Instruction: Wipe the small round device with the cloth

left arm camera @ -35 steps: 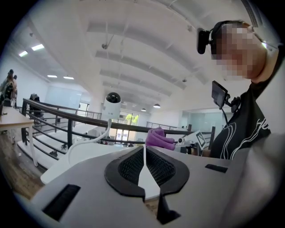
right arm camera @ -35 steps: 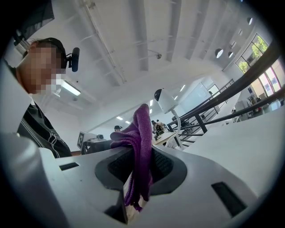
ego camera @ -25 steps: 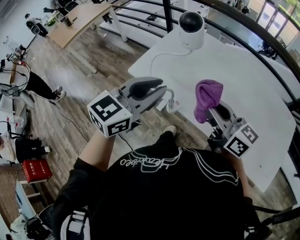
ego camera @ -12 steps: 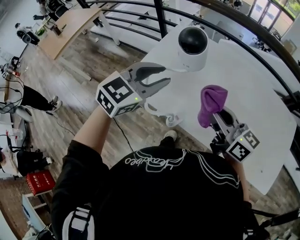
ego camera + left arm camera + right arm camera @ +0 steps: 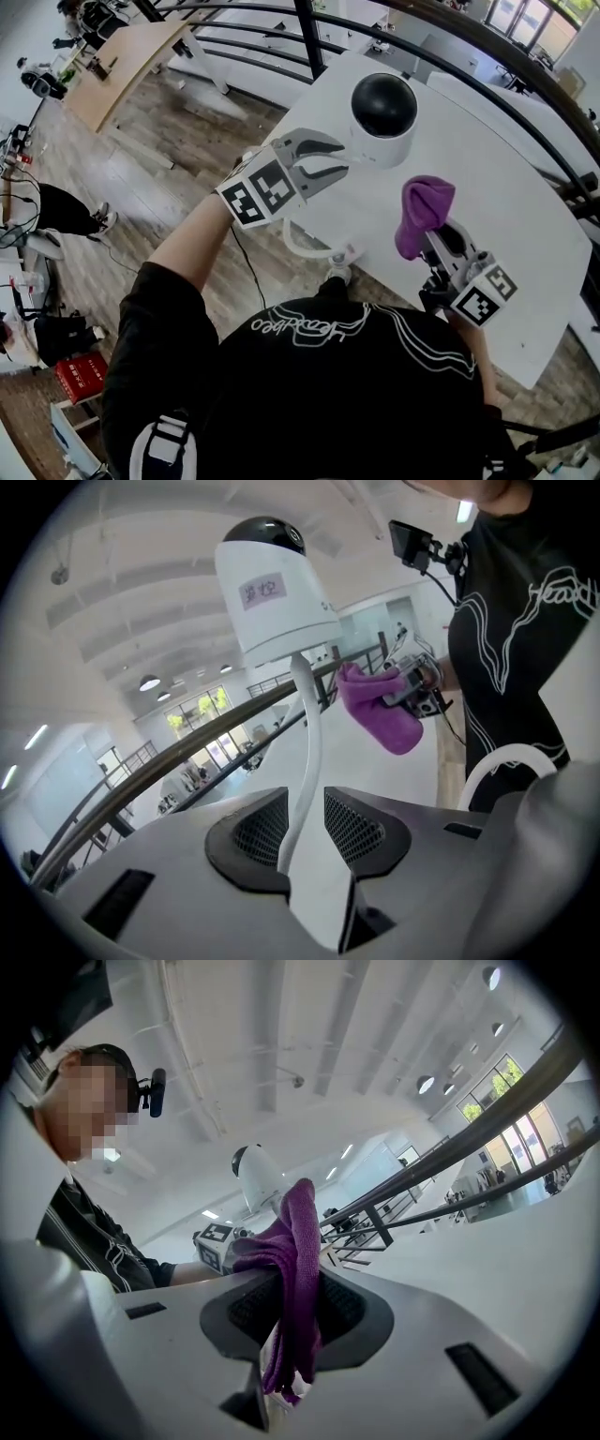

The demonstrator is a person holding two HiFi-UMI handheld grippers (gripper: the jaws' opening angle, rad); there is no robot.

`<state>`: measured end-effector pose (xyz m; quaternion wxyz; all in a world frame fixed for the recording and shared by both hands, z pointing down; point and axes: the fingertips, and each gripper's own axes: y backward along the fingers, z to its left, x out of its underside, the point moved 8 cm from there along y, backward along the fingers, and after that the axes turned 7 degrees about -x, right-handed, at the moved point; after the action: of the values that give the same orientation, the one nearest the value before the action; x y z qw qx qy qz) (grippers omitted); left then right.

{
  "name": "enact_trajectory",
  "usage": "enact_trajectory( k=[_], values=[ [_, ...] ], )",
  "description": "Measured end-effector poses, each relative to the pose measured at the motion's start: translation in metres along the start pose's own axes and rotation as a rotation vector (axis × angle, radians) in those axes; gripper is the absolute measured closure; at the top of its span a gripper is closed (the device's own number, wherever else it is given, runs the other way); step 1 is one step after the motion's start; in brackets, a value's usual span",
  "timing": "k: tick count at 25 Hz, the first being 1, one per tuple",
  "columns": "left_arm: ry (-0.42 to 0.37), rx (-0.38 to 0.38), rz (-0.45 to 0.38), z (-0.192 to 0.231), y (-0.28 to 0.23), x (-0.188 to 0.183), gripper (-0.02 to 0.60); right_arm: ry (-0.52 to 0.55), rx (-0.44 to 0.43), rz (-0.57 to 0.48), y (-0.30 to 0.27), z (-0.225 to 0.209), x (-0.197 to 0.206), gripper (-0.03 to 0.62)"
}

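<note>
Small round device (image 5: 382, 108): white body with a black dome on top, upright on the white worktop (image 5: 497, 178), toward one o'clock from the middle of the head view. White cable (image 5: 298, 246) leading from its base and looping past the worktop's near edge, at seven o'clock of the device.

Left hand-held gripper (image 5: 343, 158) just beside the device, at eight o'clock of it, tips toward the white body, no contact visible. Released: jaws wide apart, having just been opening. In the left gripper view, the cable running up between the two meshed pads, pressed by neither, with the device standing tall straight ahead at twelve o'clock.

Right hand-held gripper (image 5: 433, 240) at five o'clock of the device, clenched on the purple cloth (image 5: 424, 208). Cloth bunched between the pads, its upper fold standing above the jaws, its loose ends hanging below them. Cloth near the device but apart from it.

Dark railing (image 5: 450, 58) curving round the worktop's far side from twelve to three o'clock; wooden floor (image 5: 159, 178) at nine o'clock.
</note>
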<state>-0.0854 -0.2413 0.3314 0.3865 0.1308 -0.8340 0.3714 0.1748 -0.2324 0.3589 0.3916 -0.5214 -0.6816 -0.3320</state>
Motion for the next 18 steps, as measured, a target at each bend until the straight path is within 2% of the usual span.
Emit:
enact_trajectory(
  k=[4,11,18],
  values=[
    [-0.106,0.012,0.048,-0.001,-0.009,0.001,0.459,-0.007,0.016,-0.004,0.001,-0.004,-0.002,0.522],
    [-0.222,0.006,0.056,-0.007,-0.017,0.003,0.515,-0.026,0.026,-0.009,0.002,-0.010,0.005,0.522],
    [-0.325,0.011,0.071,-0.006,-0.017,0.001,0.534,-0.009,0.018,-0.025,-0.002,-0.014,-0.007,0.522]
  ],
)
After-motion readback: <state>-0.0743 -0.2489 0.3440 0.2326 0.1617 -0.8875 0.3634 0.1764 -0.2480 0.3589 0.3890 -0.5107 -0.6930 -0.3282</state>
